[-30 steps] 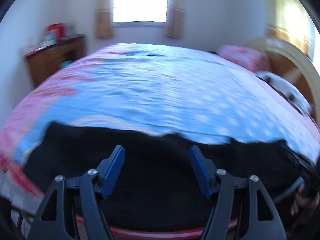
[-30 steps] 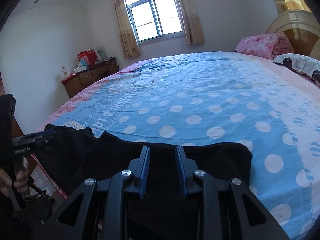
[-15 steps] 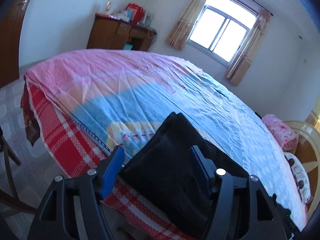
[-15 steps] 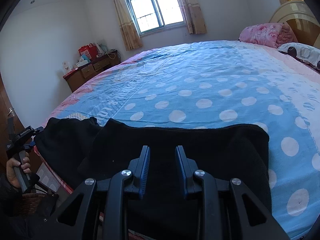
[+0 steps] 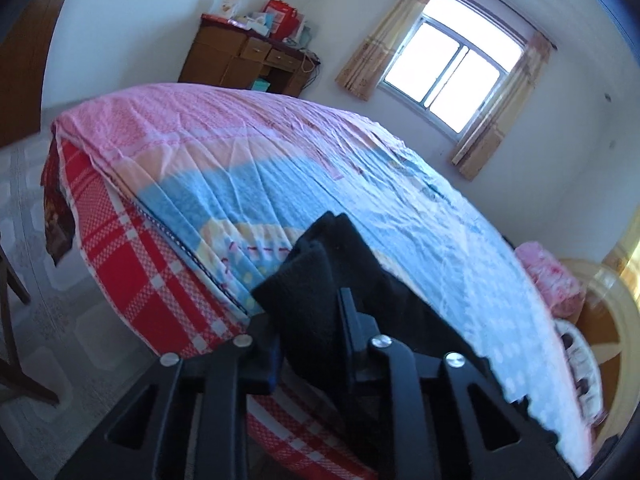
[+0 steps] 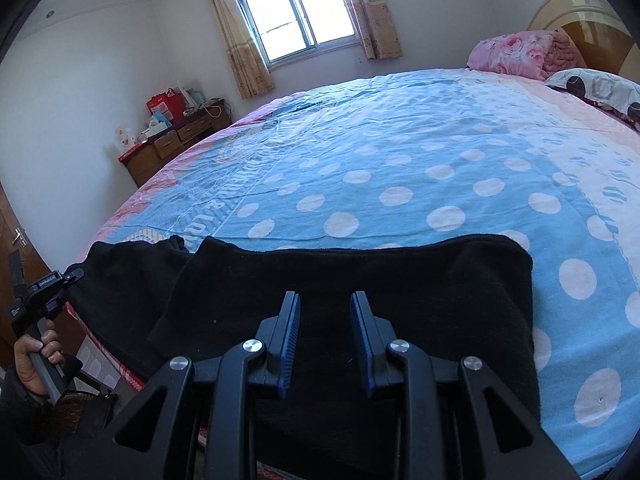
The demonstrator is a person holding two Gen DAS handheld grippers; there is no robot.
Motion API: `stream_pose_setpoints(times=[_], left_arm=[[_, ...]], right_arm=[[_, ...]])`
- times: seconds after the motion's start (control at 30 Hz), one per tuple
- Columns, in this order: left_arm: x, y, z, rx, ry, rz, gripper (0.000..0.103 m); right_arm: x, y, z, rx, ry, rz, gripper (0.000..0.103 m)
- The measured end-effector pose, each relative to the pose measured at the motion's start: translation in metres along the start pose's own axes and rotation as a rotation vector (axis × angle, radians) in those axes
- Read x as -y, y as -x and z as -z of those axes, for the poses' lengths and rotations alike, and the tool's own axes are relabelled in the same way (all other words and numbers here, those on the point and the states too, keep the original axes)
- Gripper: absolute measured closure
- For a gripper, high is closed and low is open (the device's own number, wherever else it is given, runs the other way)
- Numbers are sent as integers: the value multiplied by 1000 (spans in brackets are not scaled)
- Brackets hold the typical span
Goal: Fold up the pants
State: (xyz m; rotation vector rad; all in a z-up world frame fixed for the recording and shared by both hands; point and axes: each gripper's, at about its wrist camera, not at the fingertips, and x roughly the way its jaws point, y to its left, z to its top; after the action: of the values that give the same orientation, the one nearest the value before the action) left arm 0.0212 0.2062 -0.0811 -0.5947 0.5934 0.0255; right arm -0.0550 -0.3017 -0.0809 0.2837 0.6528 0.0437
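so the left gripper (image 5: 310, 312) is closing on the cuff end of the black pants (image 6: 360, 292), cloth between its jaws, at the bed's (image 6: 400, 152) near edge; they run lengthwise along it. right gripper (image 6: 325, 320) hovers over the middle, part open, nothing held

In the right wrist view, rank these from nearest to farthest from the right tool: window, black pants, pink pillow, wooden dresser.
1. Black pants: directly under and ahead of the right tool, at the bed's near edge.
2. Wooden dresser: left, against the wall.
3. Pink pillow: far right, by the headboard; too close to call against the dresser.
4. Window: far wall, top centre.
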Motion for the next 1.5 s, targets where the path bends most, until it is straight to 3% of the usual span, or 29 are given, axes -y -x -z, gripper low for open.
stream_pose_setpoints(times=[0.13, 0.23, 0.37, 0.53, 0.7, 0.8, 0.9, 1.03, 1.17, 1.33, 1.4, 1.5], left_arm=[[25, 16, -8, 41, -61, 41, 82], [55, 27, -16, 47, -123, 135, 83], [122, 45, -15, 75, -286, 293, 83], [222, 64, 25, 46, -552, 513, 83], [306, 61, 100, -55, -776, 716, 85], [339, 56, 156, -92, -927, 764, 85], [355, 41, 208, -137, -1054, 756, 85], [353, 28, 262, -182, -1189, 753, 86], [348, 40, 299, -156, -1299, 787, 87], [344, 51, 314, -117, -1375, 795, 87], [344, 55, 302, -142, -1351, 817, 85], [341, 61, 274, -199, -1271, 846, 76]], right_arm=[[5, 4, -3, 12, -25, 2, 75], [14, 11, -8, 34, -68, -2, 75], [38, 26, -17, 77, -164, -11, 75], [65, 45, -19, 118, -255, 3, 75], [92, 71, -18, 178, -329, 30, 75], [109, 86, -16, 212, -368, 58, 75], [123, 95, -10, 228, -407, 78, 75], [135, 96, -6, 224, -449, 80, 75], [136, 90, -3, 200, -454, 67, 75], [129, 81, -5, 171, -437, -14, 75], [126, 77, -7, 163, -442, -123, 75], [117, 69, -10, 129, -423, -253, 60]])
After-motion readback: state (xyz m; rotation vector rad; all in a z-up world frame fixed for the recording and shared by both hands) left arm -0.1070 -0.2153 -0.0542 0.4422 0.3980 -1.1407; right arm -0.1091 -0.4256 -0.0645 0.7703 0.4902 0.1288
